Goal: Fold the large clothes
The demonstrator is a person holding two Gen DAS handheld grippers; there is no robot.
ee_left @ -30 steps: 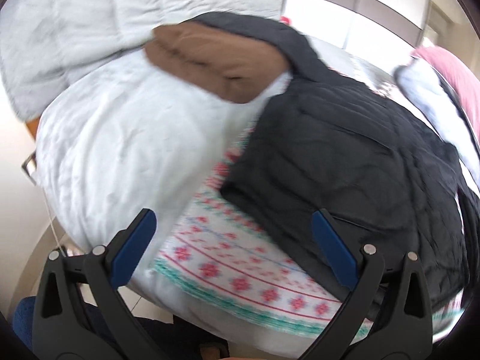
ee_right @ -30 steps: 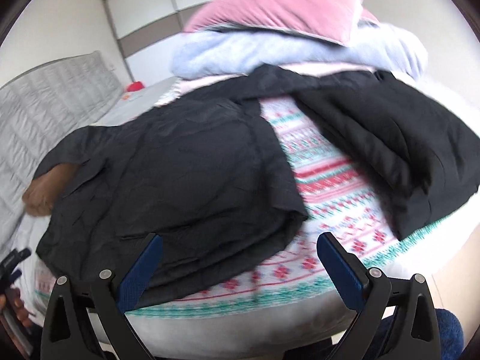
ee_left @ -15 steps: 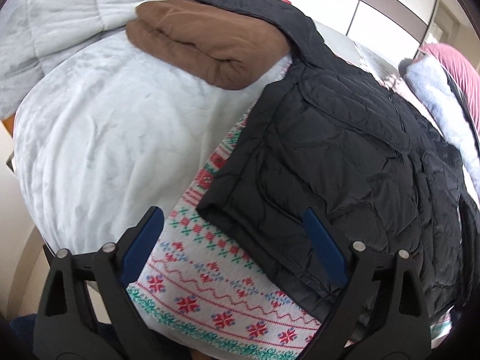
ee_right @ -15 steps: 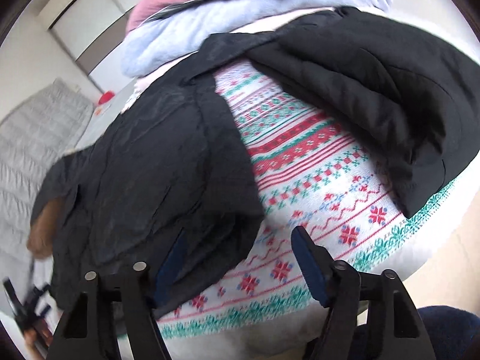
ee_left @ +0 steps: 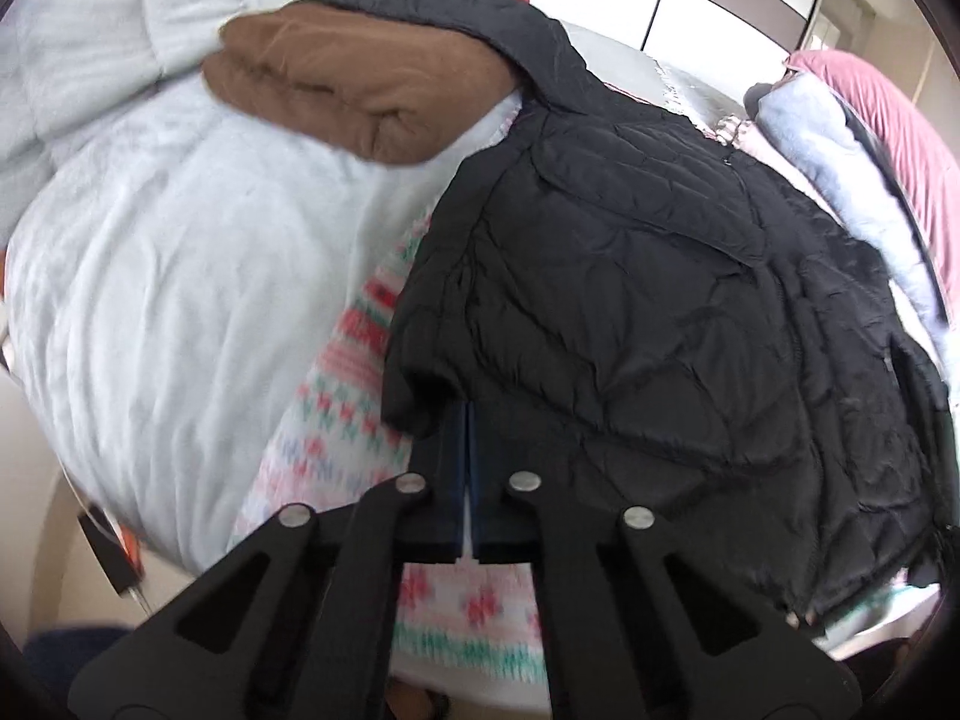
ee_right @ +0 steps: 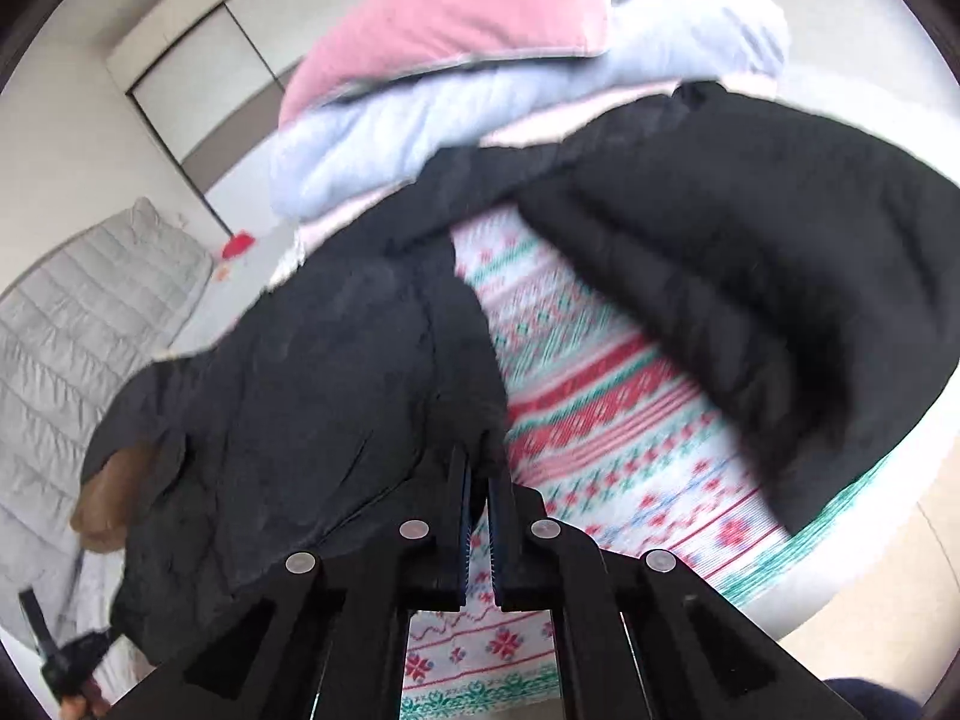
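Grippers angled down: we see left gripper (ee_left: 467, 420) and right gripper (ee_right: 477, 468), fingers just closed, pinching black jacket (ee_left: 660, 312) near hem.

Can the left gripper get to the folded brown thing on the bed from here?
Probably not right away. The left gripper is shut on the near hem of the black jacket, and the brown garment lies farther back on the white bedding, with a jacket sleeve draped over its far end.

Bed (ee_left: 150, 276) white-covered; patterned blanket (ee_left: 342, 420) on it; brown folded cloth (ee_left: 360, 90) beside.
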